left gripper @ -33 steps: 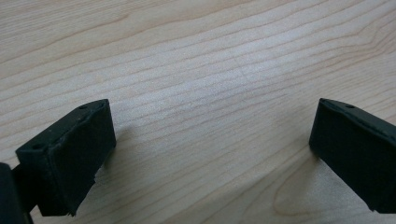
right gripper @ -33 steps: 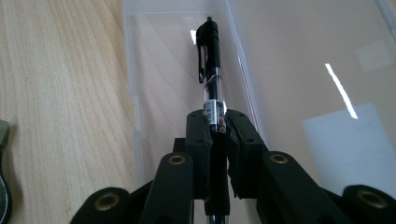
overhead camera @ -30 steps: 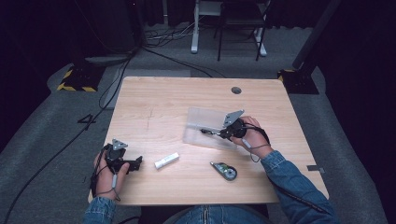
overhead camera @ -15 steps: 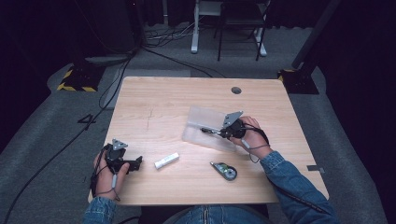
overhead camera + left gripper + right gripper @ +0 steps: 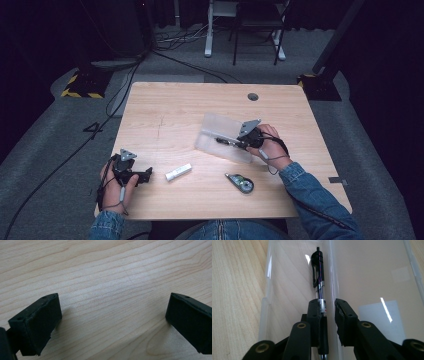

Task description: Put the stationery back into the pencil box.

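The left gripper (image 5: 131,173) is rested on the pale wood-grain desk (image 5: 165,115), its black padded fingers (image 5: 37,322) spread wide. Right of a white tube (image 5: 178,172), a slim black pen (image 5: 319,272) is laid in a clear plastic case (image 5: 220,137); the right gripper (image 5: 328,315) fingers have just parted slightly around it.

Right gripper (image 5: 328,312): jaws just opening slightly; black pen (image 5: 319,277) lies against one pad, a gap on the other side, inside clear case (image 5: 362,277).
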`<state>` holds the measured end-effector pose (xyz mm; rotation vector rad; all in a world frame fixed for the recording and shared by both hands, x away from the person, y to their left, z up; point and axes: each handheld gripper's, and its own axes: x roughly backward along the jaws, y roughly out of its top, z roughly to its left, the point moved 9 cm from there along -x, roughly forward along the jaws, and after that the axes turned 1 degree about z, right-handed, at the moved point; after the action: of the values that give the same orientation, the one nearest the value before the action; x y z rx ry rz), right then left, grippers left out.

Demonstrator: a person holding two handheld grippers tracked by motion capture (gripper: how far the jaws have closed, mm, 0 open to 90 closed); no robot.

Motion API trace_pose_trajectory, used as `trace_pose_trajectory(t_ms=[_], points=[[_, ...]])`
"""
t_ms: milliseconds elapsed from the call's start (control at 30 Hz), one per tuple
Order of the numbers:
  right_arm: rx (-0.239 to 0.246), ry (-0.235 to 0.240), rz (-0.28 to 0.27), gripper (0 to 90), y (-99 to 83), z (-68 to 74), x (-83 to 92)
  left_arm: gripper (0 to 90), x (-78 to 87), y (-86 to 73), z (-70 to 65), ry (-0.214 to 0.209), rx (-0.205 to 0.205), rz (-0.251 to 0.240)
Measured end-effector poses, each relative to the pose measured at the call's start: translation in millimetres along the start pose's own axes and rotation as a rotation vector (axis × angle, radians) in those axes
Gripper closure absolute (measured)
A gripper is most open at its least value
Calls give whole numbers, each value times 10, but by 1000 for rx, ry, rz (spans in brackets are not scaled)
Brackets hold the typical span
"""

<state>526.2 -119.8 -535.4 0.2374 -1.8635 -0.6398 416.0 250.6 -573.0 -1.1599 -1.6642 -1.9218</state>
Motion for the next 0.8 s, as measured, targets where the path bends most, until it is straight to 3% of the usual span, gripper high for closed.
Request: trace_pose_trajectory(t_ms=[267,667,800], points=[[-5,-7,-11,720,18,-9,41,6,0,0,0,0,0,0],[-23,-38,-70,613,109,34,251,6,-1,1,-2,0,4,-1],[-50,-30,-118,550,148,86,370,6,0,0,-1,0,3,0]])
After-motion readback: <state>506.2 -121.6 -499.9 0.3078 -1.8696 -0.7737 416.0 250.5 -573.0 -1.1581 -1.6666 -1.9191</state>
